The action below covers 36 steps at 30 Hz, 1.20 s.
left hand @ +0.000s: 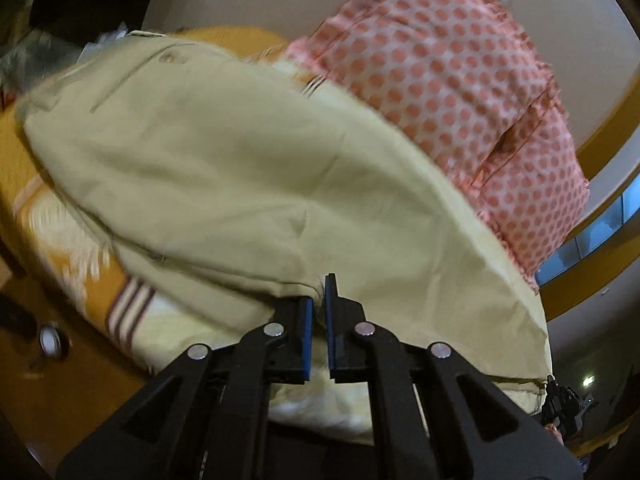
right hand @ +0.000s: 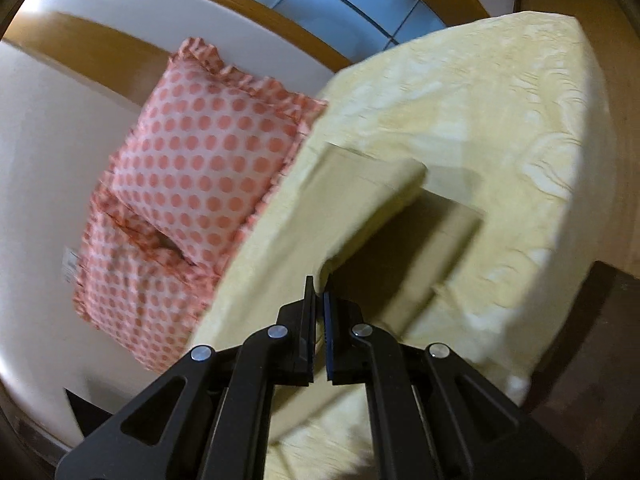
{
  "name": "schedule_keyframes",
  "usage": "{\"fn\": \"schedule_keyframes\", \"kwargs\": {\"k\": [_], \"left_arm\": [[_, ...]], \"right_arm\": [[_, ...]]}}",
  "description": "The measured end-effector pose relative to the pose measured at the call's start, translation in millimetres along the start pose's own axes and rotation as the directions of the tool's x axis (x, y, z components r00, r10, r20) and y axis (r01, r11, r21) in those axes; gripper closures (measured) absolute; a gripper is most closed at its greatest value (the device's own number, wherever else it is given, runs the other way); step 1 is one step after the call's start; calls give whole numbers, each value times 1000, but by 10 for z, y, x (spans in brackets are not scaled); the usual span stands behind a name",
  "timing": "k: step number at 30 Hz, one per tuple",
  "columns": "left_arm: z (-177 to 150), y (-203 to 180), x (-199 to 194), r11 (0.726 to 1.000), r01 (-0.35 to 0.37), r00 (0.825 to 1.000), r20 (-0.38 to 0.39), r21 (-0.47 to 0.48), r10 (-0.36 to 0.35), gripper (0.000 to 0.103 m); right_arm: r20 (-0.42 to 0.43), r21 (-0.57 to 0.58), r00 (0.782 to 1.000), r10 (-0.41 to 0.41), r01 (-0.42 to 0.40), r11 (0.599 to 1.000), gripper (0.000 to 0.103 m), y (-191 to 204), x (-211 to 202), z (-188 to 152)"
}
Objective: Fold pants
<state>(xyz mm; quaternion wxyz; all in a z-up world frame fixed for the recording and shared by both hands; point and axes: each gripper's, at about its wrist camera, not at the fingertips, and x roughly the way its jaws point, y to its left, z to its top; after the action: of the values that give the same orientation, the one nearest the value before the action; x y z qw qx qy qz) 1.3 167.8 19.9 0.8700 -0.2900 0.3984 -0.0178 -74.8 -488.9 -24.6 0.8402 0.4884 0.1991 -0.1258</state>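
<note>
On the bed (right hand: 460, 92), beside the polka-dot pillow (left hand: 452, 92), the pants (left hand: 224, 168) lie spread over the pale yellow bedspread, and we hold them at two places. Our left gripper (left hand: 319, 300) is clamped on a fold of the khaki cloth along its near edge; our right gripper (right hand: 319, 298) is pinched on a leg (right hand: 360, 216) that arches up from the bed away from the pillow, with a lower layer lying flat beneath it.

We judge this to be a fold in progress, one leg being carried over the other. To do it well we should keep both grips level, hold the cloth lightly taut between them so no crease bunches in the middle, and lay the edges seam to seam before letting go.

The pillow lies close along the pants' far side and could snag the raised cloth if we swing toward it. Beyond the waistband end, away from the pillow, sits blurred clutter we cannot identify, and an orange patterned blanket (left hand: 60, 224) shows under the pants there.
</note>
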Motion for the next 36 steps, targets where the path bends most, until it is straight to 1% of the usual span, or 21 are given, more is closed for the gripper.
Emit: {"fn": "schedule_keyframes", "kwargs": {"k": [2,3,4,5,7,11,15,16,17,18,19,20,22,25,28,30,32,33,34,35,36], "left_arm": [[-56,50,-20,1000,10,1000,16,-8,-10,91],[-75,38,-73,1000,10,999,36,3,-10,87],[-102,30,-113,1000,7,999,50,13,-8,76],[-118,10,-168,1000,3,997,71,28,-5,60],[-139,-31,-246,998,-44,992,124,47,38,39],[-152,-62,-347,995,-71,984,171,71,58,30],[-153,11,-477,995,-90,972,224,54,75,29],[-146,35,-512,995,-93,967,243,46,79,27],[-134,48,-537,995,-96,962,259,38,83,27],[-122,71,-569,995,-100,956,280,28,88,26],[-105,100,-593,995,-101,951,295,20,91,24],[-96,112,-600,995,-103,949,300,16,94,22],[-62,181,-619,994,-111,944,313,1,105,20],[-11,284,-619,993,-116,941,315,-29,119,18],[16,404,-617,993,-95,943,314,-75,114,15],[20,476,-614,991,-79,944,313,-106,108,15],[14,518,-606,990,-61,947,307,-124,97,13],[13,528,-602,990,-56,948,305,-130,93,13],[12,551,-599,990,-41,949,304,-139,82,13],[11,570,-598,989,-31,950,304,-145,74,13],[13,591,-600,988,-24,950,303,-151,69,12]], "right_arm": [[46,-23,997,-60,61,998,68,2,-124,-6],[99,-35,991,-86,90,995,35,4,-232,-4],[152,-43,983,-100,107,993,25,4,-322,-3],[188,-54,976,-107,119,991,25,4,-381,4],[205,-65,970,-131,147,987,28,-22,-385,39],[157,-65,978,-137,149,987,43,-111,-186,22],[149,-148,982,-112,134,980,58,-6,-76,-113],[137,-165,985,-104,126,978,68,16,-38,-137],[126,-178,987,-100,122,976,73,45,15,-164],[146,-193,984,-103,130,973,80,53,38,-192],[162,-207,982,-102,135,969,92,56,48,-195],[166,-214,980,-105,140,967,97,62,58,-189],[177,-230,981,-81,121,966,98,134,70,-161],[175,-335,984,11,50,941,98,561,64,-147],[85,-476,982,170,-110,872,98,1288,156,-311],[-27,-552,962,270,-240,799,98,1799,269,-577],[-200,-608,917,345,-392,690,98,2308,427,-1013],[-298,-631,886,356,-463,622,98,2555,519,-1322],[-386,-642,856,345,-518,565,98,2734,604,-1617],[-492,-648,815,306,-577,497,98,2909,723,-2008],[-554,-652,790,262,-608,454,98,2992,800,-2269]]}}
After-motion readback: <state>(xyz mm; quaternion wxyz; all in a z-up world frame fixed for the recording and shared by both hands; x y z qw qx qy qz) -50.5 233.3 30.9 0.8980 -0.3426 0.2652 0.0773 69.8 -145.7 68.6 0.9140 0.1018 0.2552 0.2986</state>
